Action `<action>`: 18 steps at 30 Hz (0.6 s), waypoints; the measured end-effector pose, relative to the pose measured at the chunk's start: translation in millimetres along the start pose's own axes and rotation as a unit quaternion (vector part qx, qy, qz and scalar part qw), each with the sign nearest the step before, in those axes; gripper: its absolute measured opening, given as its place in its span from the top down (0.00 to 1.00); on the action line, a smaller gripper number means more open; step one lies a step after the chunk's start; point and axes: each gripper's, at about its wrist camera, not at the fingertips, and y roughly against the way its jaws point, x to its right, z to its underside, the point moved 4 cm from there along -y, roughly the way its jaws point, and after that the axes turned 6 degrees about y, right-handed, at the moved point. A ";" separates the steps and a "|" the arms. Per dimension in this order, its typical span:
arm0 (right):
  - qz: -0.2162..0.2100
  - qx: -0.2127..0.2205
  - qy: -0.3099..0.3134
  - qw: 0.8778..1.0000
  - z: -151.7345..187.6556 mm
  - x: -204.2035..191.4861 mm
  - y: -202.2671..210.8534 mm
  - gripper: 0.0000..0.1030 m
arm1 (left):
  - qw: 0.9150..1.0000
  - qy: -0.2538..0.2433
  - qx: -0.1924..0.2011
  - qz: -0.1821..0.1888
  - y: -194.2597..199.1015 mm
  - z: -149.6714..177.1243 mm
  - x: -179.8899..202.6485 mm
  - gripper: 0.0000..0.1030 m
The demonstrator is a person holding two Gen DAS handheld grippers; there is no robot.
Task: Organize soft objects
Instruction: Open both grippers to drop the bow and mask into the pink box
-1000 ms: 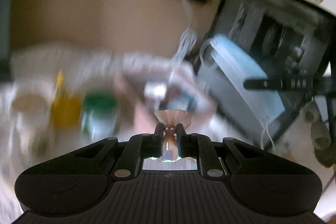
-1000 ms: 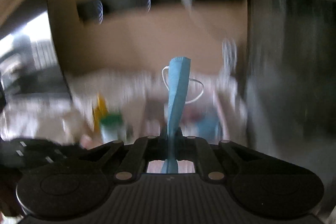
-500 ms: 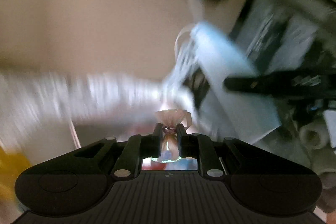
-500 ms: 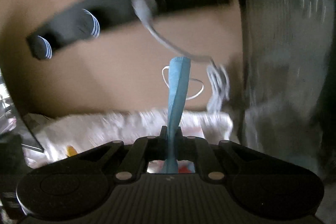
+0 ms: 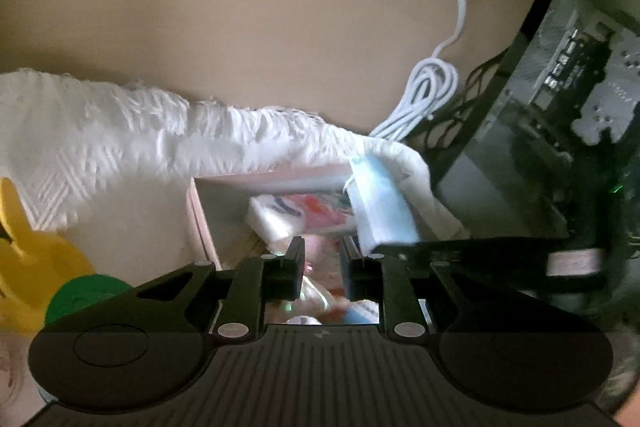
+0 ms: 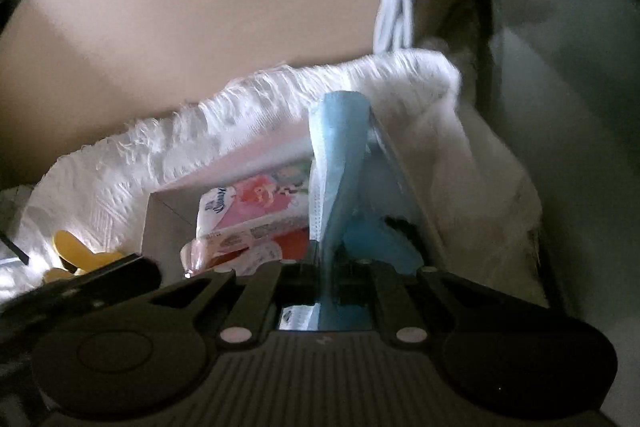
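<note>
Both grippers have come down from the wall view to the pink box (image 5: 204,223); the left gripper (image 5: 322,267), clamped on a twisted wrapper before, now stands apart and holds nothing. A white fringed cloth (image 5: 132,135) covers the surface around the box. The right gripper (image 6: 328,281) is clamped on a blue face mask (image 6: 340,155) standing at the box's right wall, beside tissue packs (image 6: 256,203).
</note>
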 end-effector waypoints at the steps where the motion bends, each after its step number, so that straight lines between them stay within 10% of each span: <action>1: 0.006 0.002 0.013 1.000 0.7 -3.6 0.7 0.94 | 1.000 0.001 0.001 0.002 3.2 1.0 -0.3 0.80; 7: 0.038 0.033 0.080 0.996 7.4 -23.8 30.5 0.62 | 1.000 0.015 0.000 0.012 12.8 9.3 -1.2 0.80; 12: 0.098 0.101 0.136 0.981 5.8 -37.6 61.7 0.62 | 0.999 0.029 0.018 0.022 25.4 11.4 -3.9 0.80; 18: 0.102 0.069 0.123 0.985 10.3 -29.9 47.3 0.62 | 0.999 0.022 0.033 0.022 46.4 12.7 -3.2 0.80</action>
